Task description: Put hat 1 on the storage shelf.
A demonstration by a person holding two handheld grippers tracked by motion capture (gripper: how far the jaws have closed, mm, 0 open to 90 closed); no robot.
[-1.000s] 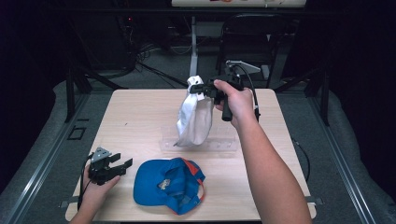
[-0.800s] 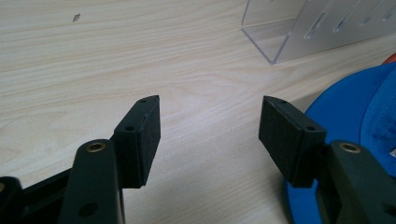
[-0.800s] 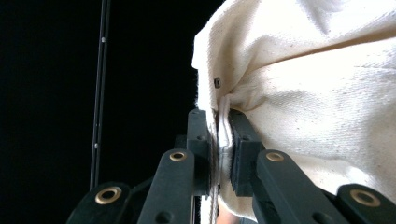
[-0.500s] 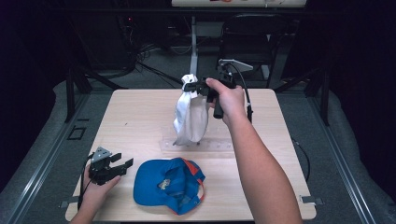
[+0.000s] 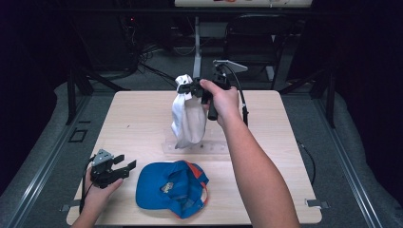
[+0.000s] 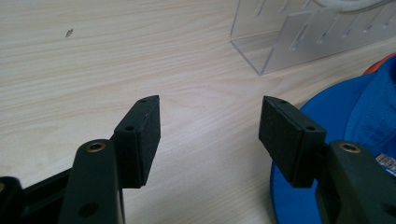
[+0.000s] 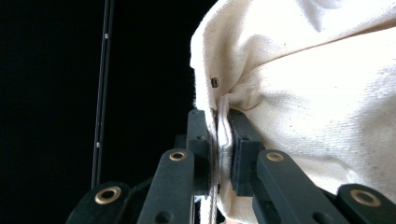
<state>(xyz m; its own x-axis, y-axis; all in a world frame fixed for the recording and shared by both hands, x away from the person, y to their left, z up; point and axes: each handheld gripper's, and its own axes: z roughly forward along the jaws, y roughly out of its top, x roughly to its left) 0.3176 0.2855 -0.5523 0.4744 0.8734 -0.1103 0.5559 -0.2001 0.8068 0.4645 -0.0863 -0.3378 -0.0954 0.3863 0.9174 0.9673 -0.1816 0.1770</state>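
Currently, status by item:
Right gripper (image 5: 186,88): clamped on white cap (image 5: 186,118), hanging long-axis down over clear rack (image 5: 214,146).
Left gripper (image 5: 124,167): jaws wide, empty, beside blue cap (image 5: 171,189), the nearer one.

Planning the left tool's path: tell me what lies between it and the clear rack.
Bare wood: in the left gripper view, only table separates the open left tool from the clear rack; the blue cap sits aside.
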